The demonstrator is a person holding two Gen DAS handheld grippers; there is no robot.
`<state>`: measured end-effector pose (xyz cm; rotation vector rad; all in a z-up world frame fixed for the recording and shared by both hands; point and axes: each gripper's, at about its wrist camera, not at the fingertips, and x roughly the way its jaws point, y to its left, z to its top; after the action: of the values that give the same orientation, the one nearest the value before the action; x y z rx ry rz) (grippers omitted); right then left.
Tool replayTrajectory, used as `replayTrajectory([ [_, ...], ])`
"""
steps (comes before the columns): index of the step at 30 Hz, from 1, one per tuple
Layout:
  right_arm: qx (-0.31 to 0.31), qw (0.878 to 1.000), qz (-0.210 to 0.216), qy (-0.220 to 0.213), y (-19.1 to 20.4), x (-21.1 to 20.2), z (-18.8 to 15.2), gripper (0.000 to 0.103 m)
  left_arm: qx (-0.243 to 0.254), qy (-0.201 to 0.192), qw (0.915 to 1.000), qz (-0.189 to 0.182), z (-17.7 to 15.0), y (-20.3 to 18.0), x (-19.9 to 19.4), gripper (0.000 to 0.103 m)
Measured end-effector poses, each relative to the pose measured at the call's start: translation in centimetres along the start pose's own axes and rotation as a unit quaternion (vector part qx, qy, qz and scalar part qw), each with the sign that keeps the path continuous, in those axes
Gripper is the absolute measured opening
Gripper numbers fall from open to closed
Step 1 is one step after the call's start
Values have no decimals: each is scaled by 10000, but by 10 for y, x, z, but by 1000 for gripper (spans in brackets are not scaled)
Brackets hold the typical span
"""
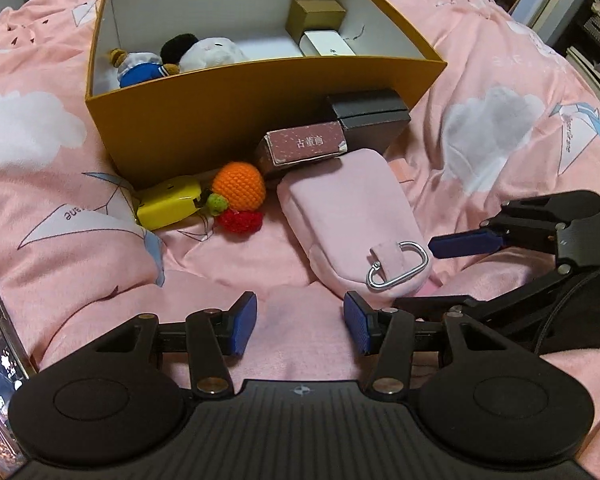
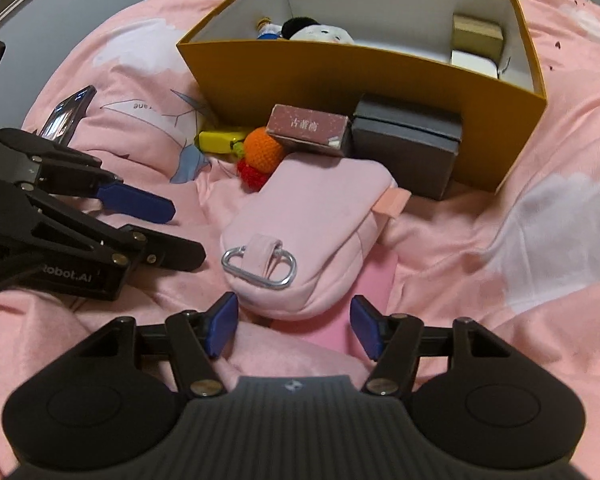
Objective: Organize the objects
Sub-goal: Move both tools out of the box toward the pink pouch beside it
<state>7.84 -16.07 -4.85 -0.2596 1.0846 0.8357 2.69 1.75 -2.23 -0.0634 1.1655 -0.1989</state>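
A yellow-orange box (image 1: 236, 96) (image 2: 340, 76) stands open on the pink bedspread. It holds plush toys (image 1: 172, 60) (image 2: 300, 32) and a gold box (image 1: 316, 16) (image 2: 476, 34). In front of it lie a pink pouch (image 1: 348, 216) (image 2: 312, 232) with a metal carabiner, a maroon box (image 1: 304, 146) (image 2: 308, 126), a dark grey box (image 1: 372, 116) (image 2: 408, 140), a crocheted orange and red fruit (image 1: 238, 192) (image 2: 262, 152), and a yellow object (image 1: 168, 204) (image 2: 220, 138). My left gripper (image 1: 300, 322) is open and empty just before the pouch. My right gripper (image 2: 294, 326) is open, its fingers either side of the pouch's near end.
The pink bedspread (image 1: 60, 248) (image 2: 520, 280) is soft and wrinkled. A phone (image 2: 66, 114) lies at the left. A pink flat card (image 2: 364, 300) lies under the pouch. Shelves (image 1: 588, 40) stand beyond the bed at the right.
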Motion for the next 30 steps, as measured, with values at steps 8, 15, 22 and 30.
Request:
replayTrajectory([
  [8, -50, 9994, -8, -340, 4, -11, -1, 35, 59, -198, 9997, -113, -3, -4, -9, 58],
  [15, -179, 9950, -173, -964, 11, -30, 6, 1, 153, -264, 9993, -212, -1, -5, -11, 58],
  [22, -147, 9947, -437, -918, 7, -23, 20, 8, 214, -140, 9996, -107, 0, -4, -5, 60],
  [30, -90, 9974, -314, -635, 12, -20, 11, 42, -50, -41, 9999, 97, -1, 5, -3, 60],
])
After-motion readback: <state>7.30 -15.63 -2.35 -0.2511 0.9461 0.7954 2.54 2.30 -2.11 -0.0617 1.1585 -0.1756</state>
